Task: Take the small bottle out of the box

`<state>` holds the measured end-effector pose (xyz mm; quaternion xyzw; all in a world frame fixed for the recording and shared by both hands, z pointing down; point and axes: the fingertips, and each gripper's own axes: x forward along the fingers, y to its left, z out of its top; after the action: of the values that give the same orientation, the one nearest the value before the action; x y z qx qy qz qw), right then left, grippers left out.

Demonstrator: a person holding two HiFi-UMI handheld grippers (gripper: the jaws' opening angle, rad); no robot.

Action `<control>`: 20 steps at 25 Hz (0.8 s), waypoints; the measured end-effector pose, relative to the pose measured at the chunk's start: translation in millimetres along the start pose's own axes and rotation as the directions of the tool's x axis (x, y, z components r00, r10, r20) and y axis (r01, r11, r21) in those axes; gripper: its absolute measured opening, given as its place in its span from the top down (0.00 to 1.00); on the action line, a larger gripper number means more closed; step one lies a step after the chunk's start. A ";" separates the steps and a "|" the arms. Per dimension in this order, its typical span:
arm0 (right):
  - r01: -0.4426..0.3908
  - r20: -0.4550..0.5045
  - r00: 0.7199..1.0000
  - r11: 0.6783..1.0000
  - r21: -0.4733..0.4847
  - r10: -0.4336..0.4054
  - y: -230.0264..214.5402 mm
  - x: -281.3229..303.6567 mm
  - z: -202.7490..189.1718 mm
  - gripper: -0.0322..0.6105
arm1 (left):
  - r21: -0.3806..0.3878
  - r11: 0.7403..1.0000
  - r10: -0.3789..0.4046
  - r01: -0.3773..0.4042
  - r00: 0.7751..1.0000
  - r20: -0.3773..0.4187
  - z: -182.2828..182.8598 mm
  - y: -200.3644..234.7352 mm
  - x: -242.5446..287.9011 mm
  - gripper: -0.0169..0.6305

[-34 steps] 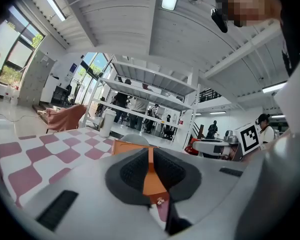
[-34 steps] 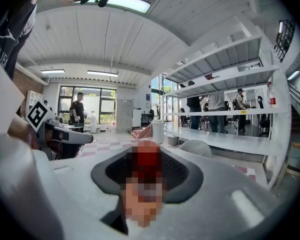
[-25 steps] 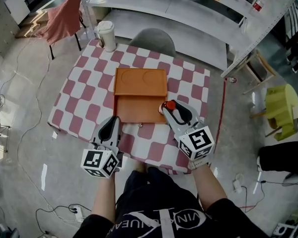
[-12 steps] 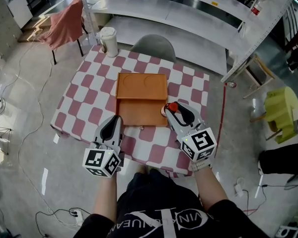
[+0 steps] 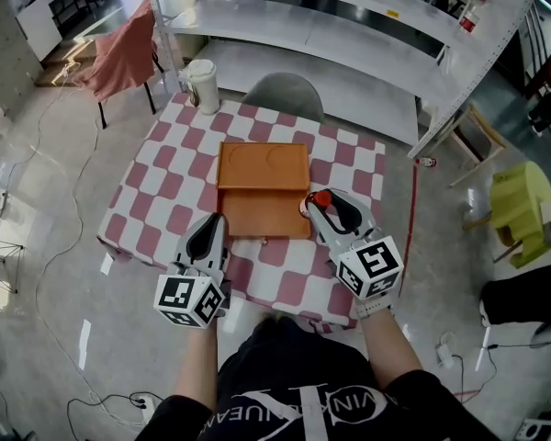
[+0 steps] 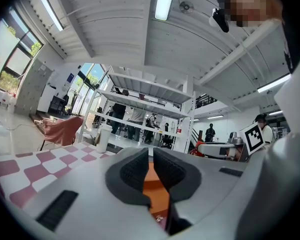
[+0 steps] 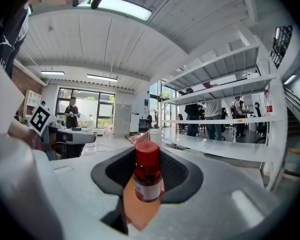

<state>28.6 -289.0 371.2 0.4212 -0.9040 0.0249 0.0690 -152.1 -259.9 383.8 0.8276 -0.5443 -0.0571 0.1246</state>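
An orange box lies open flat on the red-and-white checkered table. My right gripper hovers over the box's near right corner, shut on a small clear bottle with a red cap. In the right gripper view the bottle stands upright between the dark pads, its white label showing. My left gripper hangs above the table's near edge, left of the box. Its jaws are shut to a thin slit with nothing in them, and the orange box shows through it.
A white lidded cup stands at the table's far left corner. A grey chair sits behind the table, with white shelving beyond it. A chair draped in red cloth stands far left, a yellow-green stool at right.
Both grippers have lifted slightly above the table, the right one still carrying the bottle. The jaws look the same as before.
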 end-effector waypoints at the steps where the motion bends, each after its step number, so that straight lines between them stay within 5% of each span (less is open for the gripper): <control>1: 0.001 0.002 1.000 1.000 0.001 -0.001 -0.1 -0.2 0.6 0.73 | 0.001 1.000 0.002 -0.002 1.000 0.002 0.6 0.7 -0.1 0.92; 20: 0.015 0.017 1.000 1.000 0.027 -0.016 -6.5 -5.4 4.5 0.73 | 0.008 1.000 0.002 -0.002 1.000 0.003 3.7 0.3 5.8 0.92</control>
<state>36.5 -289.6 365.9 0.4294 -0.9008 0.0329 0.0556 -150.9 -265.8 380.5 0.8276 -0.5453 -0.0563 0.1205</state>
